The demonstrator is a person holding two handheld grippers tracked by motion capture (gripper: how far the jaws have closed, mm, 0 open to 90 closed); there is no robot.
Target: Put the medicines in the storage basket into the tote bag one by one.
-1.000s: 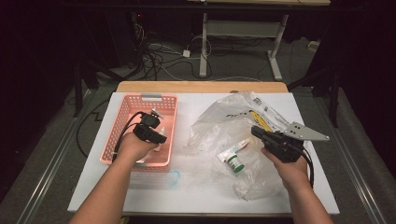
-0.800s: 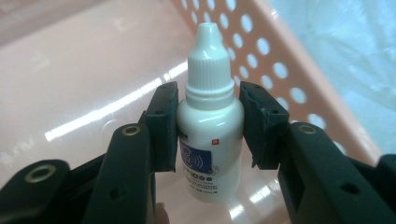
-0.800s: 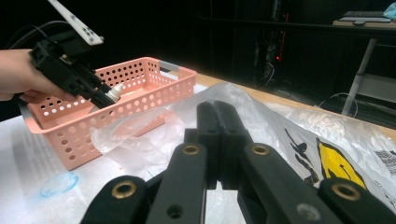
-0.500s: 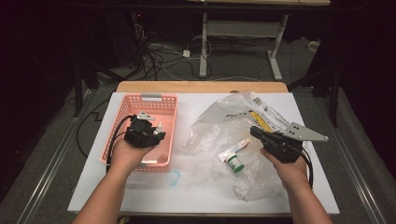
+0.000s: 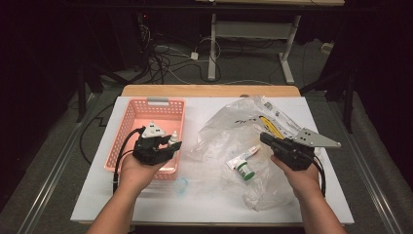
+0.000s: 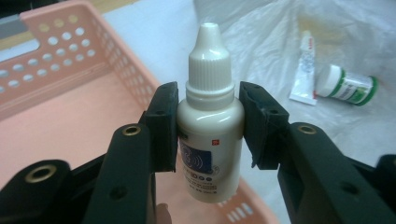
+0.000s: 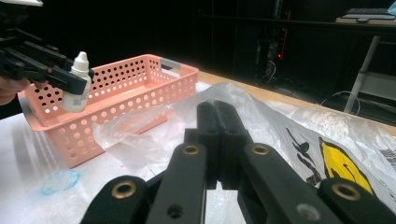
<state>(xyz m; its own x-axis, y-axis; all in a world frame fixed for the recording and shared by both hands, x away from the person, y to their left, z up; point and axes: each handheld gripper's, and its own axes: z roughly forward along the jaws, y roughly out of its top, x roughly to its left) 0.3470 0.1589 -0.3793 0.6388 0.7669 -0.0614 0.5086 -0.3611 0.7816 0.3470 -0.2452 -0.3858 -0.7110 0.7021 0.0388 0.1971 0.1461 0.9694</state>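
Note:
My left gripper (image 6: 208, 126) is shut on a small white dropper bottle (image 6: 210, 135), held upright by its shoulders above the right rim of the pink basket (image 6: 60, 116). From above, the left gripper (image 5: 170, 143) hangs over the basket (image 5: 146, 114) with the bottle (image 5: 173, 137) at its tip. My right gripper (image 5: 265, 137) is shut with nothing in it and rests on the clear plastic bag (image 5: 243, 126). Its jaws (image 7: 217, 135) are pressed together. A white tube (image 5: 242, 157) and a green-capped bottle (image 5: 246, 170) lie on the bag.
The white table top (image 5: 209, 204) carries the basket at left and the crumpled bag at right. A small clear blue cap (image 5: 181, 184) lies in front of the basket. A wooden strip (image 5: 209, 90) runs along the far edge. Cables and desk legs stand beyond.
My left hand has lifted and carried the dropper bottle toward the far right over the basket. The right gripper has stayed still on the bag.

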